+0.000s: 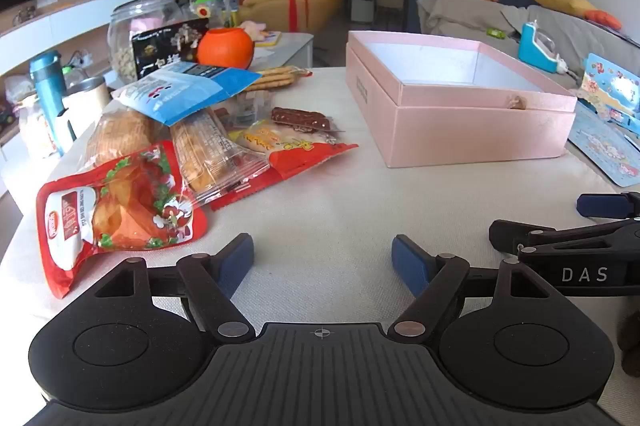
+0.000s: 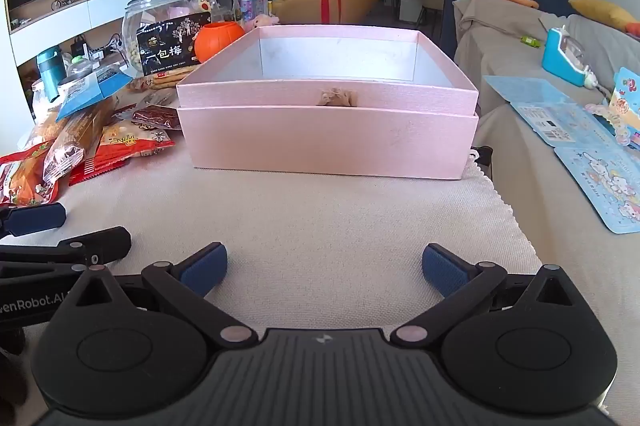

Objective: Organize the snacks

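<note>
- The left gripper [image 1: 322,262] hung over bare cloth [image 1: 340,194] at the near edge of the table, tilted down, its jaws spread wide with nothing between the blue pads [image 1: 240,258].
- The right gripper [image 2: 323,272] was likewise released, jaws wide apart over the cloth, empty, and aimed at the pink box [image 2: 328,142].
- The two grippers sat side by side; each showed at the edge of the other's view.
- The snacks [image 1: 192,146] lay in a loose heap on the left part of the table, well apart from both grippers and to the left of the box.
- Nearest the left gripper lay a red pouch [image 1: 116,214], its corner at the table's near left edge.
- Behind it lay a clear bread pack [image 1: 208,150], a red-and-yellow packet [image 1: 280,146] and a chocolate bar [image 1: 300,118], overlapping one another.
- A blue-and-white bag [image 1: 188,90] rested on top of the heap; biscuit sticks [image 1: 276,76] lay behind it.
- A black bag [image 2: 172,46] stood upright at the back, against a glass jar [image 2: 156,14], with an orange pot [image 2: 218,40] just beside it.
- The box stood open on the cloth, its tray seated in a wider base, and its inside looked empty.
- No snack was in the box.
- Blue printed cards [image 2: 592,162] lay on the grey surface to the right of the table.
</note>
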`<state>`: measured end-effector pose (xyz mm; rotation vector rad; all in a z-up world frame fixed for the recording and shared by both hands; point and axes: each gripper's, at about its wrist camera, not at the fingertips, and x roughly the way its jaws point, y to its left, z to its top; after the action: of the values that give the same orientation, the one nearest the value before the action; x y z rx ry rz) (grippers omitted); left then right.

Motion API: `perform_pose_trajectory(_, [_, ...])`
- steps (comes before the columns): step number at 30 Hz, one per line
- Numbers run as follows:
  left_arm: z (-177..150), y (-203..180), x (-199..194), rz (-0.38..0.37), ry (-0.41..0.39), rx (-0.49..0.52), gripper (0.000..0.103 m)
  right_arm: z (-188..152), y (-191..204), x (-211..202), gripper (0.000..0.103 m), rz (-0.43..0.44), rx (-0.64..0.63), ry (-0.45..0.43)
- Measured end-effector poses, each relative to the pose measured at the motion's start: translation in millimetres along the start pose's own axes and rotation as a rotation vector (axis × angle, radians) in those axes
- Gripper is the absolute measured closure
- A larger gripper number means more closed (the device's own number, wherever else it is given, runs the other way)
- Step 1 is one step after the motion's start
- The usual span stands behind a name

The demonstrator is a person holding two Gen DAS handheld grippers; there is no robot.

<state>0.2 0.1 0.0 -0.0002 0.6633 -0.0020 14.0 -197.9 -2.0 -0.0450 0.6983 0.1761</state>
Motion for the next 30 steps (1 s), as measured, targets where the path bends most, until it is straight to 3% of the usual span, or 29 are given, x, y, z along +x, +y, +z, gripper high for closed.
perform_pose_trajectory(30, [-0.1,0.0,-0.2,0.0,-0.004,-0.001,0.021,-0.2,-0.1,0.4,0.0,-0.001,-0.002,-0.008])
